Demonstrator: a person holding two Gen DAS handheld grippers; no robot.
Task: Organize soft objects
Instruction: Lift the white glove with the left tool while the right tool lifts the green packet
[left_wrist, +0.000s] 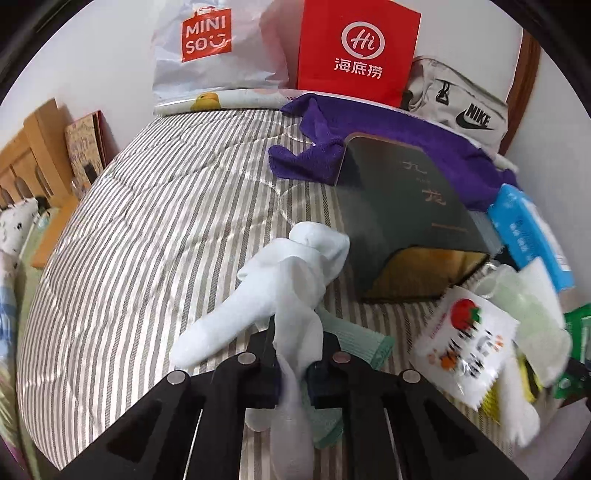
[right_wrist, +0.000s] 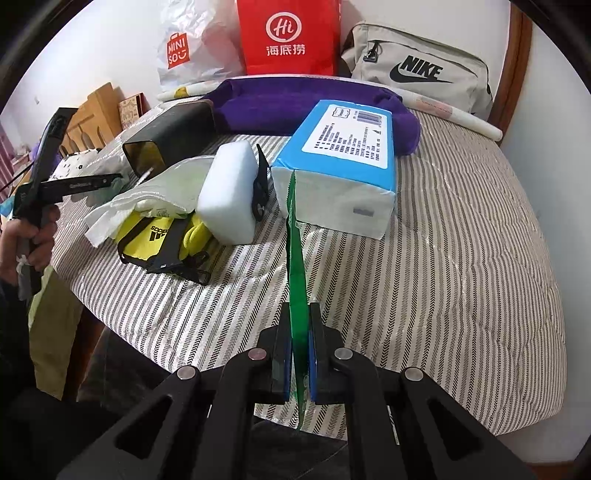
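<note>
White sock (left_wrist: 284, 291), at lower centre of the left wrist view, hung pinched in the left claw (left_wrist: 291, 373) above the striped bed (left_wrist: 147, 221), a green sock (left_wrist: 354, 343) beneath. In the right wrist view, the right claw (right_wrist: 297, 354) clenched a green packet (right_wrist: 297, 291) before the blue tissue pack (right_wrist: 343, 147).

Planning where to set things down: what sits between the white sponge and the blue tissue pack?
In the right wrist view, a black clip stands between the sponge and the tissue pack, leaning against the sponge.
</note>
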